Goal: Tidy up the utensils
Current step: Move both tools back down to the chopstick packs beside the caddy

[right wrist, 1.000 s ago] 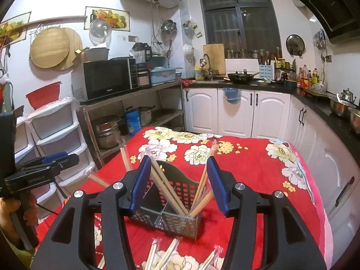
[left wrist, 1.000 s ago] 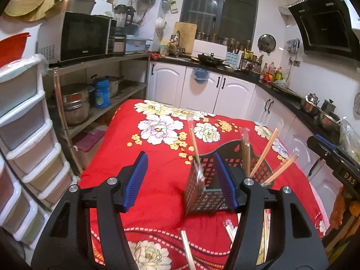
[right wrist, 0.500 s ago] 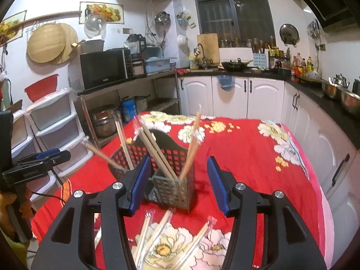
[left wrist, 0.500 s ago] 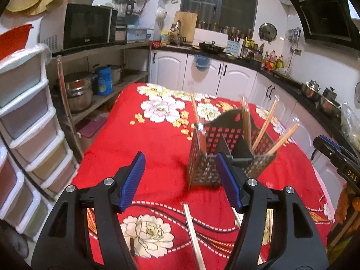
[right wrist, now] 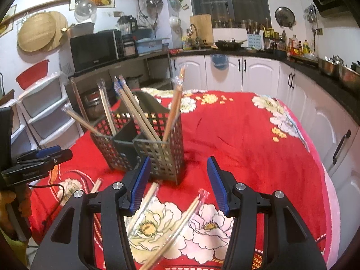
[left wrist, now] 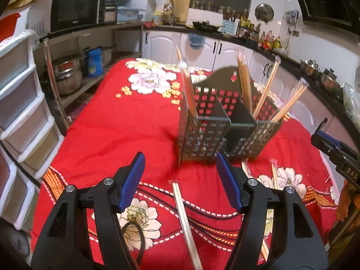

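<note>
A dark perforated utensil holder (left wrist: pixel 225 126) stands on the red floral tablecloth and also shows in the right wrist view (right wrist: pixel 144 139). Several wrapped chopstick pairs stand in its compartments (left wrist: pixel 245 85) (right wrist: pixel 135 110). More wrapped pairs lie flat on the cloth in front of it: one (left wrist: pixel 184 213) lies between the left fingers, and two (right wrist: pixel 184 218) (right wrist: pixel 146 200) lie between the right fingers. My left gripper (left wrist: pixel 180 180) is open and empty, just short of the holder. My right gripper (right wrist: pixel 177 182) is open and empty, near the holder's front corner.
The red tablecloth (right wrist: pixel 247 135) covers the whole table. White plastic drawers (left wrist: pixel 20 112) stand left of it, and a shelf with a microwave (left wrist: pixel 74 9) and pots behind. White cabinets and a black counter (right wrist: pixel 303 72) run along the back and right.
Both grippers have drawn back from the holder and tilted down, so the loose chopsticks on the cloth now lie between their fingers. Both stay open.
</note>
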`<state>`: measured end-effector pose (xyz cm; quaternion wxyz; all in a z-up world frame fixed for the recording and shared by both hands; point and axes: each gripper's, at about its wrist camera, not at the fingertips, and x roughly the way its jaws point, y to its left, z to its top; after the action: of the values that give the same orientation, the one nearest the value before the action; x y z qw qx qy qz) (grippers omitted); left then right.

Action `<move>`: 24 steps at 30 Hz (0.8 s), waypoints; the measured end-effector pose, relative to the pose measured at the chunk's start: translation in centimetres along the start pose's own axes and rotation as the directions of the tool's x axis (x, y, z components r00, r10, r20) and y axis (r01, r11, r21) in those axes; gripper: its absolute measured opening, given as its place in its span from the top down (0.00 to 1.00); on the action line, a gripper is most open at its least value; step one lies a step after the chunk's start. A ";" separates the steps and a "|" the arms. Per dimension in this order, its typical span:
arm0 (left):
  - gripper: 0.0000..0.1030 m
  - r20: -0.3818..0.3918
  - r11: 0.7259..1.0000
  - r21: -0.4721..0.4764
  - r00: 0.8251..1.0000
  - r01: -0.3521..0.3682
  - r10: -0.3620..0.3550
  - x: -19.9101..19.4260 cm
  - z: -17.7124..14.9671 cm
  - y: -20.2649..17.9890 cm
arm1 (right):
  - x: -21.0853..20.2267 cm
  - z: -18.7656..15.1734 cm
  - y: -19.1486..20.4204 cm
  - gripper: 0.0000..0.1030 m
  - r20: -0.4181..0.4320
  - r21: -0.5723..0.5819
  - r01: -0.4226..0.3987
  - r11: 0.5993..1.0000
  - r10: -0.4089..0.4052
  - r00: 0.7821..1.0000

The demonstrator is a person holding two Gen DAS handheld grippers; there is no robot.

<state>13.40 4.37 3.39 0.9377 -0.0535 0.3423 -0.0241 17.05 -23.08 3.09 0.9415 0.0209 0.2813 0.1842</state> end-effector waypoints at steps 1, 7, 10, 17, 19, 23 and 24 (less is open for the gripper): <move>0.45 -0.007 1.000 0.000 1.000 0.001 -0.001 0.2 -0.2 -0.1 | 0.2 -0.1 -0.1 0.51 -0.007 0.002 0.001 1.000 -0.001 1.000; 0.45 -0.057 1.000 0.007 0.998 0.003 -0.003 2.0 -1.5 -0.5 | 1.8 -1.4 -0.8 0.51 -0.054 0.011 0.012 1.000 -0.011 0.998; 0.45 -0.078 1.000 0.011 0.997 0.006 -0.005 2.8 -2.0 -0.6 | 2.6 -1.9 -1.0 0.51 -0.075 0.012 0.014 1.000 -0.013 0.997; 0.45 -0.115 1.000 0.016 0.993 0.007 -0.005 4.6 -3.1 -0.8 | 4.6 -3.1 -1.6 0.51 -0.136 0.019 0.025 1.000 -0.022 0.990; 0.45 -0.125 1.000 0.017 0.992 0.007 -0.004 5.0 -3.2 -0.8 | 5.2 -3.5 -1.8 0.51 -0.155 0.023 0.027 0.999 -0.023 0.988; 0.45 -0.145 1.000 0.030 0.989 -0.006 0.010 5.9 -3.8 -1.0 | 6.6 -4.1 -2.2 0.51 -0.198 0.036 0.030 0.999 -0.022 0.980; 0.44 -0.149 0.999 0.032 0.989 -0.011 0.016 6.1 -3.9 -1.0 | 6.9 -4.3 -2.2 0.51 -0.210 0.038 0.031 0.999 -0.023 0.978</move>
<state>15.51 2.50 -3.39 0.9104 -0.0345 0.4114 -0.0271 20.87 -22.96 -4.45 0.9085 0.0171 0.3828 0.1668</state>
